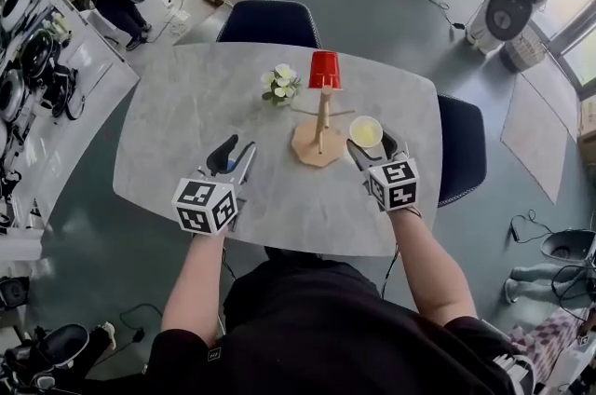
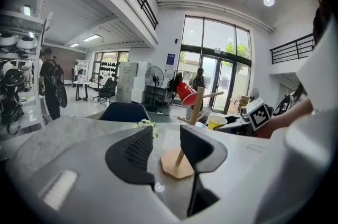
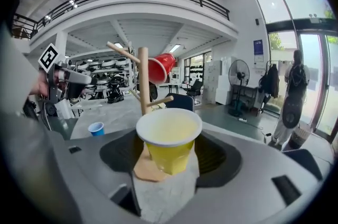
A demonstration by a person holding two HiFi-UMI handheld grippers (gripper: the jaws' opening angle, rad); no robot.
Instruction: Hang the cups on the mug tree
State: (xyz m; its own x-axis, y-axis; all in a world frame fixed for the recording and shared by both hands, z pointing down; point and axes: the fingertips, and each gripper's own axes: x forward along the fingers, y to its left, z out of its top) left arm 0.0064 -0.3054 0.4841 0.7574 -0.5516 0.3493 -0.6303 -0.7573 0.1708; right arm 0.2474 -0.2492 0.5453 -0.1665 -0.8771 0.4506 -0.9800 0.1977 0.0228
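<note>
Right hand-held gripper [image 3: 169, 160] pinches the yellow cup [image 3: 169, 136] by its lower wall, seemingly lifted off the worktop [image 1: 186, 104], just beside the mug tree [image 1: 322, 118]. It is probably thin, light and crushable (likely slick too), so squeeze gently. Left hand-held gripper [image 2: 166, 145] is spread and empty.

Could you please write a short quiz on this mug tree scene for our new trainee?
1. True or false: the red cup already hangs on the tree.
2. Which gripper holds the yellow cup: left or right?
3. Look at the left gripper: what is between its jaws?

Key
1. True.
2. The right gripper; the cup sits between its jaws.
3. Nothing; the jaws stand apart and empty.
</note>
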